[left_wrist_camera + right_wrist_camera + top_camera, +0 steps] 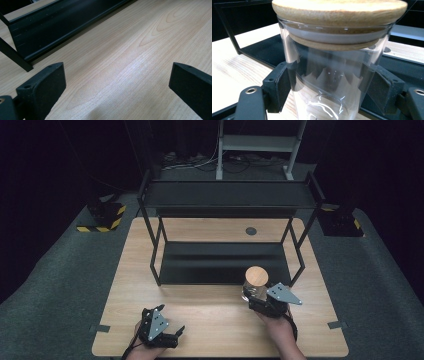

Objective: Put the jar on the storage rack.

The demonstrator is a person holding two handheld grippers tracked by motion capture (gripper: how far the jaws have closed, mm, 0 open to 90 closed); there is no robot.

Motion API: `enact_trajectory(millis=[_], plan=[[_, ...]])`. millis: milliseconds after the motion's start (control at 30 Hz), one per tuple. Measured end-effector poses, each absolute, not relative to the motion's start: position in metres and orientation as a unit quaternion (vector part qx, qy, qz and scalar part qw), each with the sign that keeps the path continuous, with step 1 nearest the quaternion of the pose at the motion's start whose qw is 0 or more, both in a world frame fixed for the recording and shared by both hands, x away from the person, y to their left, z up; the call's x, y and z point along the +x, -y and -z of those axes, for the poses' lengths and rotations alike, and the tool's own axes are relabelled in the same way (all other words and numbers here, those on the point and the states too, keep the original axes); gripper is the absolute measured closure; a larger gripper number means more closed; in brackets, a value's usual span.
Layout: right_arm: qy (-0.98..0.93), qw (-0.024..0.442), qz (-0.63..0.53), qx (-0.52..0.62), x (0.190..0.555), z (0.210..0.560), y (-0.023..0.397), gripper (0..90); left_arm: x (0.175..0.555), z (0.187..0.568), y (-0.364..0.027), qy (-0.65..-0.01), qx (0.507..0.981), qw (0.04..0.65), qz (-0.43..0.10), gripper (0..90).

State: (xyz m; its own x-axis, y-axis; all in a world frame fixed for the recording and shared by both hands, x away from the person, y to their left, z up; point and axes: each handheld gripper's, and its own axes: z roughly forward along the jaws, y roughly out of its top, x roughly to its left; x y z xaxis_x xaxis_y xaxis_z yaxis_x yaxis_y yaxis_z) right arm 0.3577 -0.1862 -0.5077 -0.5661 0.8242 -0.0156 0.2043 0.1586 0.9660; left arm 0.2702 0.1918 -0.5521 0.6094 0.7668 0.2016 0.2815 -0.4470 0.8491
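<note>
Glass jar (334, 82) between right jaws, close-up.

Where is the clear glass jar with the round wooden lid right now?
In the high view the clear glass jar with the round wooden lid sits right of centre, clamped in the right gripper, just in front of the black metal shelf rack's lower tray.

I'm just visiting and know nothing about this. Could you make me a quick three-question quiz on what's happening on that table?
1. What does the right gripper hold?
2. True or false: the left gripper has something between its jaws.
3. Where does the jar stand relative to the black shelf rack: A) on its top shelf, B) just in front of its lower shelf, C) behind it?

Key:
1. A clear glass jar with a wooden lid.
2. False; its jaws stand open over the bare wooden table.
3. B.
</note>
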Motion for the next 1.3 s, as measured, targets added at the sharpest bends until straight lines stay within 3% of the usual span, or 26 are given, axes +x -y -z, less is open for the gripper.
enact_trajectory(millis=[1300], plan=[[-0.696, 0.307, -0.531, 0.372, 0.393, 0.504, 0.177, 25.6, 0.270, 0.552, -0.193, -0.330, 0.795, 0.416, -0.294, 1.4]])
